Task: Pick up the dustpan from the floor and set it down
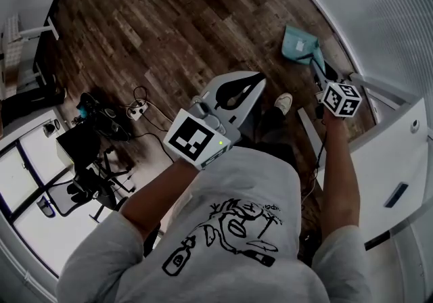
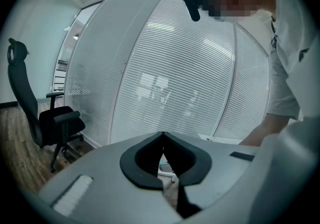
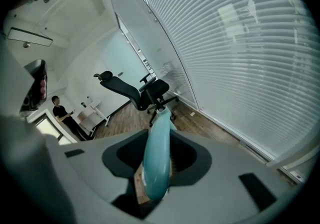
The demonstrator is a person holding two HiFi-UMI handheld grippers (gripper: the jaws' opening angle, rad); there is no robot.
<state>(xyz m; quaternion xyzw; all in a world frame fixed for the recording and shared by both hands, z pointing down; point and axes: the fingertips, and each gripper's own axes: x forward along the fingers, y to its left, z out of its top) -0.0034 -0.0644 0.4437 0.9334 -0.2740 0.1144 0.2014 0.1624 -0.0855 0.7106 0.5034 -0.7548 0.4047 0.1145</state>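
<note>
Gripping the dustpan (image 1: 298, 43) handle, right hand-held gripper (image 3: 157, 163) faces pan; left hand-held gripper (image 2: 162, 137) closed.

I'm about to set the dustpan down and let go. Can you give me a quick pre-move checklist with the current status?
1. Right tool grips the dustpan: ok, its jaws are closed on the teal handle.
2. Left tool is free: ok, its jaws are together with nothing between them.
3. Pan is resting on the floor: cannot tell, the head view does not show contact.
4. Landing spot is bare: ok, there is wood plank around the pan. The shoe and cables lie apart from it.
5. Handle sits centred in the jaws: ok, it runs straight out between them.
</note>
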